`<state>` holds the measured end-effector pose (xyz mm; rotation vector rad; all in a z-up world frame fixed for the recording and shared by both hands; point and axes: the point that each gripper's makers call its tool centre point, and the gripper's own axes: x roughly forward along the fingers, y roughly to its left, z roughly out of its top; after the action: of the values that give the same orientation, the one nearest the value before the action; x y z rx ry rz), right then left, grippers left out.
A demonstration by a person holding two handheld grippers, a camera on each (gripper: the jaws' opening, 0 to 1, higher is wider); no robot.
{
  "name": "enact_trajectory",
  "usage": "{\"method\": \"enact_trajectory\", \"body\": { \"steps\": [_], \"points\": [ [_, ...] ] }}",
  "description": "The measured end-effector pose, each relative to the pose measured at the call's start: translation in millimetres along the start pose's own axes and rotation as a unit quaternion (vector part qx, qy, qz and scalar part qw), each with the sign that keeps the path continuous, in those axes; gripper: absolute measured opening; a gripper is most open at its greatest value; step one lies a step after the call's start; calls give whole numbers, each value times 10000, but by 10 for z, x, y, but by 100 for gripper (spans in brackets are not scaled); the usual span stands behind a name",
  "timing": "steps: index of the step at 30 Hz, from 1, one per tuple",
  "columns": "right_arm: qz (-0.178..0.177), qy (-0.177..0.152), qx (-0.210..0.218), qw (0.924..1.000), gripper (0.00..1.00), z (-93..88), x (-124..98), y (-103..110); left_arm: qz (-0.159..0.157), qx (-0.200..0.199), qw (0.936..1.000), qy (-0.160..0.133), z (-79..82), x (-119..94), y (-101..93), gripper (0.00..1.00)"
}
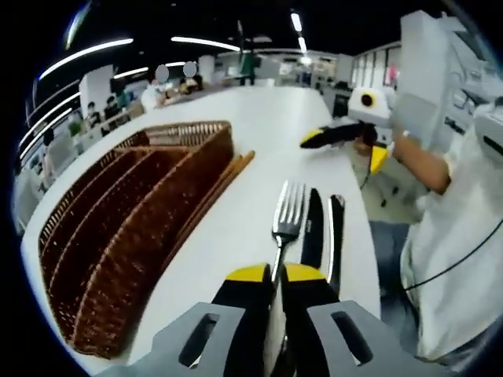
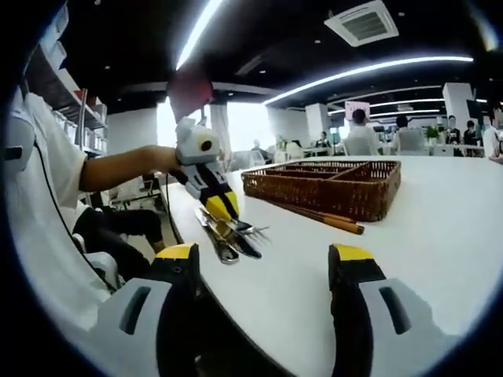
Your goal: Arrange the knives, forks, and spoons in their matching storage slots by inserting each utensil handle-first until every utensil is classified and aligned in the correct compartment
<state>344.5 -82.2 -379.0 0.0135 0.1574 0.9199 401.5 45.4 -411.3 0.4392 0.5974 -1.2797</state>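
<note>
A silver fork (image 1: 288, 210) runs handle-first between my left gripper's (image 1: 277, 275) yellow-tipped jaws, which are shut on its handle. Two dark-handled knives (image 1: 314, 228) lie just right of the fork on the white table (image 1: 259, 133). In the right gripper view the left gripper (image 2: 223, 207) sits over this cutlery cluster (image 2: 228, 232) near the table's edge. A brown wicker tray (image 1: 134, 228) with long slots lies to the left, and the tray (image 2: 322, 184) is beyond the cutlery in the right gripper view. My right gripper (image 2: 266, 263) hovers open above the table with nothing between its jaws; the right gripper (image 1: 330, 135) hangs past the table's right edge.
A pair of wooden chopsticks (image 2: 322, 217) lies along the tray's side (image 1: 229, 174). A person's arm and white shirt (image 1: 448, 236) stand at the table's right edge. Other people sit at tables far behind.
</note>
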Motion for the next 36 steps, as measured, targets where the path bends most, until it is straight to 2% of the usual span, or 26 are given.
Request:
{"method": "enact_trajectory", "body": {
  "steps": [3,6,14,16,22,25,28,30,34,36],
  "points": [
    [-5,0,-9,10000,67,0,-12,-7,22,54,10000,73,25,29,139,3],
    [-11,-5,-4,10000,67,-11,-38,-17,-86,274,9995,113,43,44,161,3],
    [-56,3,25,10000,67,-24,-73,-76,-215,445,9987,80,84,72,232,3],
    [-42,-5,16,10000,67,-12,-68,-73,-241,399,9989,80,86,73,217,4],
    [-17,-3,22,10000,67,6,-49,-99,-312,31,9994,-143,134,97,78,16],
    [53,-35,22,10000,66,57,-4,-58,-275,87,9994,-195,137,92,54,15],
    [294,-138,-52,9995,66,162,116,94,-289,39,9993,-237,152,94,31,14],
    [297,-1,-189,9994,66,133,193,120,-290,92,9993,-228,158,98,16,13],
    [369,47,-139,9992,66,76,238,143,-292,42,9993,-237,171,110,10,10],
    [358,50,-104,9993,66,57,228,142,-250,76,9994,-242,167,113,31,5]
  ]
}}
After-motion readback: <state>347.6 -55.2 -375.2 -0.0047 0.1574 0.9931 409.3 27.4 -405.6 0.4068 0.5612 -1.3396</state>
